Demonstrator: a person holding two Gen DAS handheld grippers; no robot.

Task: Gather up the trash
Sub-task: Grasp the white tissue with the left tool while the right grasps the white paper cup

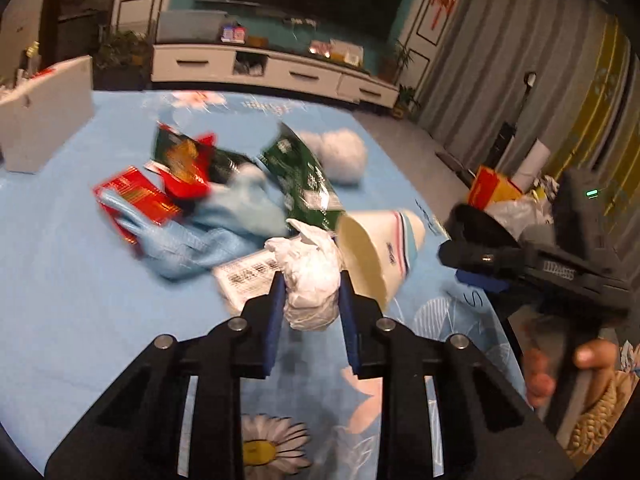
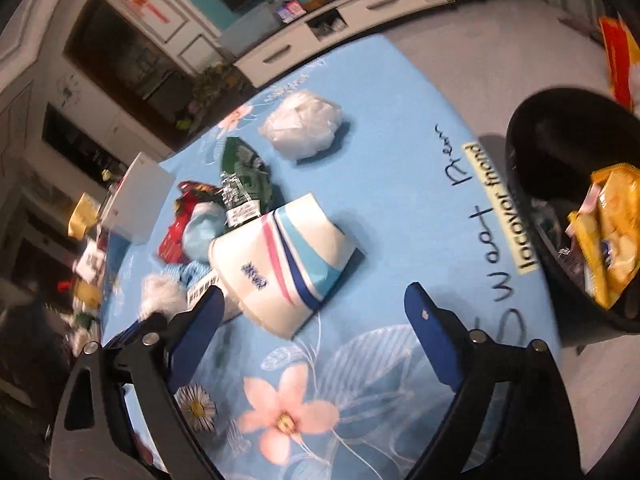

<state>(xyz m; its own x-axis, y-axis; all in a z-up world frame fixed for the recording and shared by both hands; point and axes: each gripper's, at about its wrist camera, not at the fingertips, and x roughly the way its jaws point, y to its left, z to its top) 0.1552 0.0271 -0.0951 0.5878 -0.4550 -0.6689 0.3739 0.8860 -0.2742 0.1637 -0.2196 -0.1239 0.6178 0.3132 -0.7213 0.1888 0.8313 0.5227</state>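
Left gripper (image 1: 311, 292) clamped on a crumpled white plastic wad (image 1: 310, 280) just above the blue floral table (image 1: 80, 300). Right gripper (image 2: 314, 308) jaws wide apart, nothing between the pads, hovering near a tipped paper cup (image 2: 280, 264) on the table. Green wrapper (image 2: 242, 184) and red wrapper (image 2: 176, 236) lie behind the cup. Black bin (image 2: 560, 152) sits right of the table, yellow snack bag (image 2: 612, 232) inside.
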